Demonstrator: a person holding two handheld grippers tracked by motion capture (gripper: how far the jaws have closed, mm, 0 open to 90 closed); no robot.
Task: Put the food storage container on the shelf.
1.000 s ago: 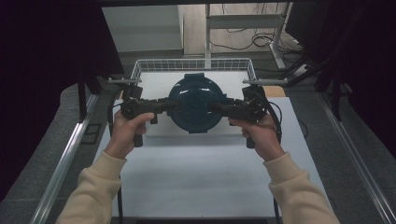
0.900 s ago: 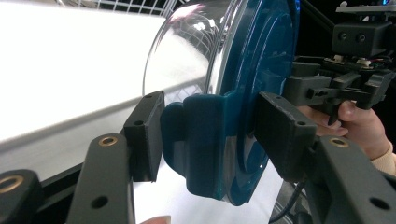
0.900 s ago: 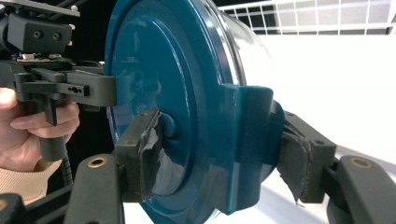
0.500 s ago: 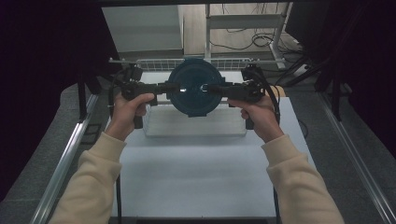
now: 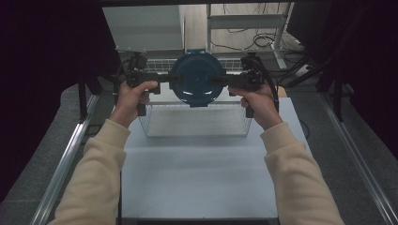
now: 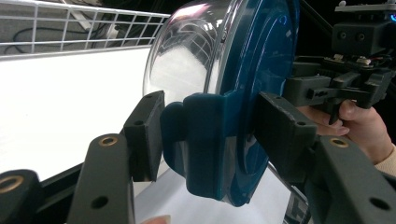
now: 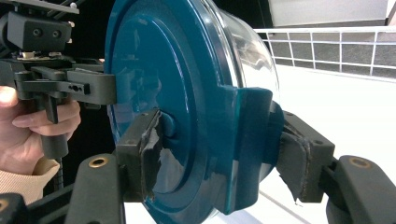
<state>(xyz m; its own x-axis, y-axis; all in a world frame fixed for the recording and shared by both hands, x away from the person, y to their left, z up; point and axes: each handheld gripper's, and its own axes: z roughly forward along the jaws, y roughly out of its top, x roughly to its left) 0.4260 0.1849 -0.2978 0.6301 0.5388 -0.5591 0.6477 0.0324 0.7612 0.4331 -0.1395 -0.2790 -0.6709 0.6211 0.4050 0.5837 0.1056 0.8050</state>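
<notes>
A round clear container with a dark teal lid [image 5: 196,79] hangs in the air, lid toward me, over the far part of a white wire basket [image 5: 197,124]. My left gripper [image 5: 171,80] is shut on the lid's left latch and my right gripper [image 5: 220,80] on its right latch. In the left gripper view the jaws [image 6: 210,140] clamp the teal latch of the container [image 6: 252,70]. Seen from the right gripper view, the worn pads [image 7: 152,154] press the opposite latch of the container [image 7: 163,70].
The basket stands at the far end of the white table [image 5: 197,183]. Metal rails [image 5: 70,154] run along both table sides. A grey box [image 5: 143,26] and shelf legs with cables stand behind the basket. Dark curtains close off both sides.
Both grippers have carried the container away from me and higher, from the basket's middle to its far part. The grip on both latches has stayed the same.
</notes>
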